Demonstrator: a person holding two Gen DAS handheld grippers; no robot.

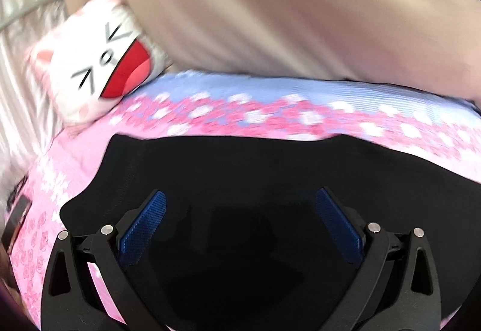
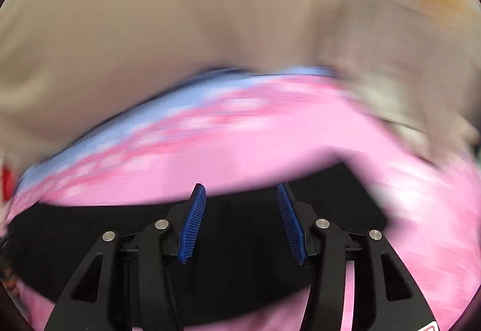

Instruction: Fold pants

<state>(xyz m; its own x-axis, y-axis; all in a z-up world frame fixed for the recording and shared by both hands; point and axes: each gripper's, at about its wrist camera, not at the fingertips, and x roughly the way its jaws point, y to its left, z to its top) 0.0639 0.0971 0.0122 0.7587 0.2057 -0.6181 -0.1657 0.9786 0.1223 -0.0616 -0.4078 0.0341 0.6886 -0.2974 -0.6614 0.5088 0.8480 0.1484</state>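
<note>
- Left wrist view: we see much of the scene smeared by motion, so the flower print of the pink and blue bedspread (image 1: 240, 108) runs into streaks. The tan curtain (image 1: 270, 0) behind it is soft folds only.
- The black pants (image 1: 255, 174) are so dark that we cannot make out seams, waistband or leg ends. Their lower part is cut off by the frame and by the gripper's own body.
- A dark flat object (image 1: 16, 219) at the left edge is too blurred and cropped for us to name.
- The left gripper (image 1: 240, 204) has its blue pads spread wide with nothing between them. Both pads sit over the pants, but we cannot tell whether they touch the cloth.
- The visible pants edge runs left to right across the bed, and the cloth looks longest along that line.
- A white cat-face cushion (image 1: 99, 66) lies at the far left, apart from the pants.
- Right wrist view: the blur is heavier, and we read the bedspread (image 2: 270, 144) only as pink and blue bands.
- The pants (image 2: 90, 240) form a dark band running left to right, with a far-right corner (image 2: 348, 168).
- The right gripper (image 2: 240, 195) is parted moderately, gripping nothing. Its pad tips reach the pants' far edge, with pink cloth just beyond.
</note>
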